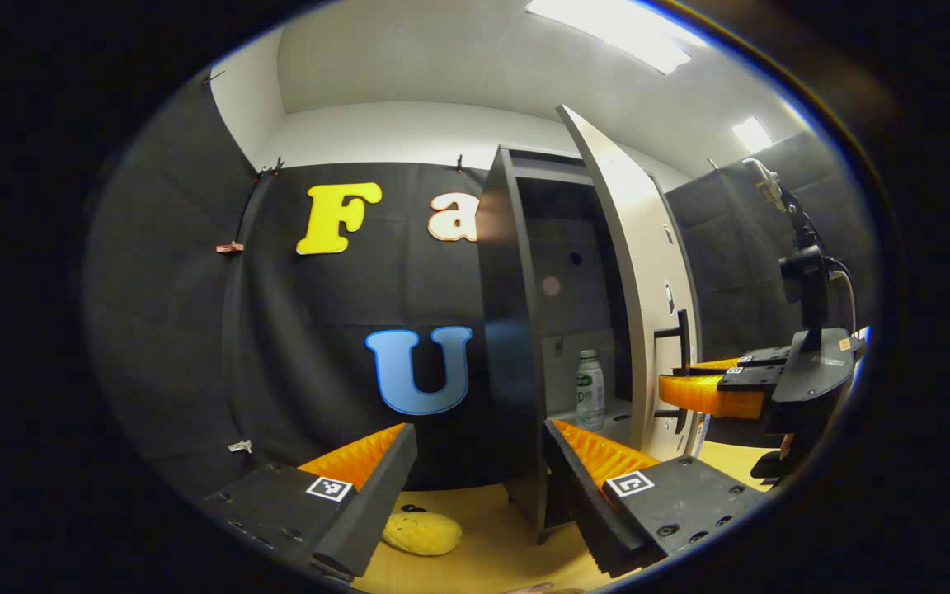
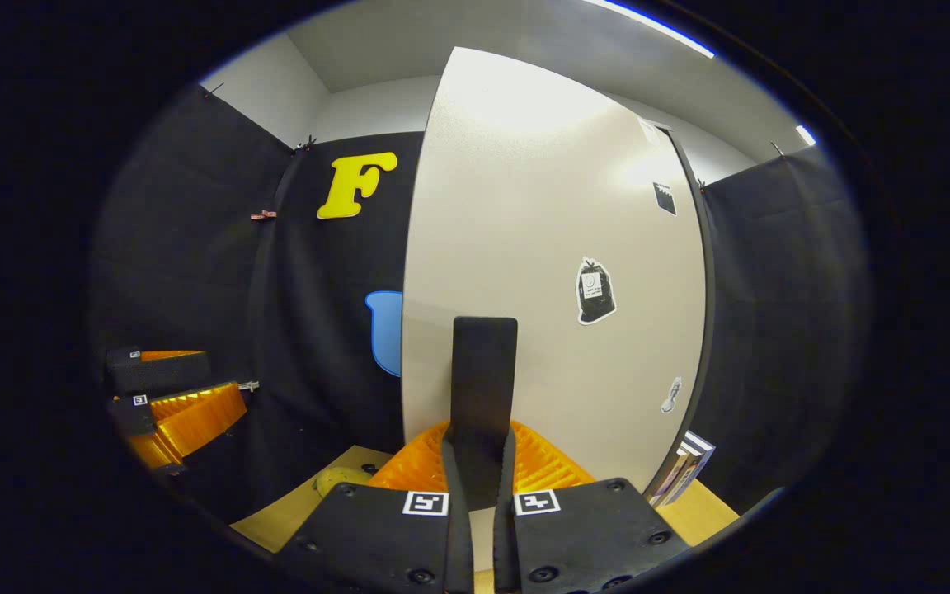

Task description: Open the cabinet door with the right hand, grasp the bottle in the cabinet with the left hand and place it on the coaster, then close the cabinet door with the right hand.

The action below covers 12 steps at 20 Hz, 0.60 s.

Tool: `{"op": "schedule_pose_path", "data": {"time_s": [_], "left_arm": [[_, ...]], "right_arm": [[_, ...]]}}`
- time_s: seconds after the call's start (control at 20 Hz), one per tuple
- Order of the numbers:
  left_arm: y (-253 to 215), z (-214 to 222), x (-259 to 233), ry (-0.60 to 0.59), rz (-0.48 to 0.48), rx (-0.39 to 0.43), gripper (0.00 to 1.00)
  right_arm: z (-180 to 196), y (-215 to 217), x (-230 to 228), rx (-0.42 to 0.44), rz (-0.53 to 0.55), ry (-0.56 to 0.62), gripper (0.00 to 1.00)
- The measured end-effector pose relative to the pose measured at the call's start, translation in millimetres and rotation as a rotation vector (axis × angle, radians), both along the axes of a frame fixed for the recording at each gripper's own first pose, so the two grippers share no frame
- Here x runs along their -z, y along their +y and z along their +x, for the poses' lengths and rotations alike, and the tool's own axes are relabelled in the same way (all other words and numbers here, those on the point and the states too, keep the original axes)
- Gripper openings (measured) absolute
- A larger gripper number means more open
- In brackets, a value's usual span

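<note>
The tall cabinet (image 1: 516, 330) stands with its pale door (image 2: 541, 247) swung partly open. On a low shelf inside stands a white bottle (image 1: 590, 389) with a green label. My left gripper (image 1: 479, 487) is open and short of the cabinet, with the bottle beyond its right finger. My right gripper (image 2: 482, 445) is shut on the door's black bar handle (image 2: 483, 388). From the left gripper view, the right gripper (image 1: 673, 378) reaches the handle (image 1: 681, 363) from the right. A yellow coaster (image 1: 421, 532) lies on the wooden table, left of the cabinet foot.
The wooden table (image 1: 491, 536) carries the cabinet. Some flat boxes or books (image 2: 681, 470) lean at the door's hinge side. Black cloth walls close the booth behind and to both sides. The left gripper (image 2: 170, 404) shows far left in the right gripper view.
</note>
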State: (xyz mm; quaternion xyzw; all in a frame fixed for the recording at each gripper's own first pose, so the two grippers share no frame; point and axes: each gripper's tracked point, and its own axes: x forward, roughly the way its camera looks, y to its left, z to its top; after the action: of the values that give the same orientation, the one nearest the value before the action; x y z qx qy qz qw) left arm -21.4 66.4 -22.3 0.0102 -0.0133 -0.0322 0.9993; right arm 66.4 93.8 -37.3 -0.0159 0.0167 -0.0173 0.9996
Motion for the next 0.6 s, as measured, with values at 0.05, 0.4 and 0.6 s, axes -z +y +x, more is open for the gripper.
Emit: {"op": "schedule_pose_path", "data": {"time_s": [0.05,0.4,0.6], "left_arm": [[-12,2,-1,-0.003,-0.013,0.037,0.96],[-62,11,-5,-0.012,-0.043,0.18,1.0],[-84,17,-4,-0.005,-0.065,0.237,0.96]], "right_arm": [[-5,-3,-1,0.004,0.001,-0.001,0.14],[-36,-26,-4,0.034,0.009,-0.003,0.14],[-60,-49,-7,0.086,0.01,-0.002,0.13]]}}
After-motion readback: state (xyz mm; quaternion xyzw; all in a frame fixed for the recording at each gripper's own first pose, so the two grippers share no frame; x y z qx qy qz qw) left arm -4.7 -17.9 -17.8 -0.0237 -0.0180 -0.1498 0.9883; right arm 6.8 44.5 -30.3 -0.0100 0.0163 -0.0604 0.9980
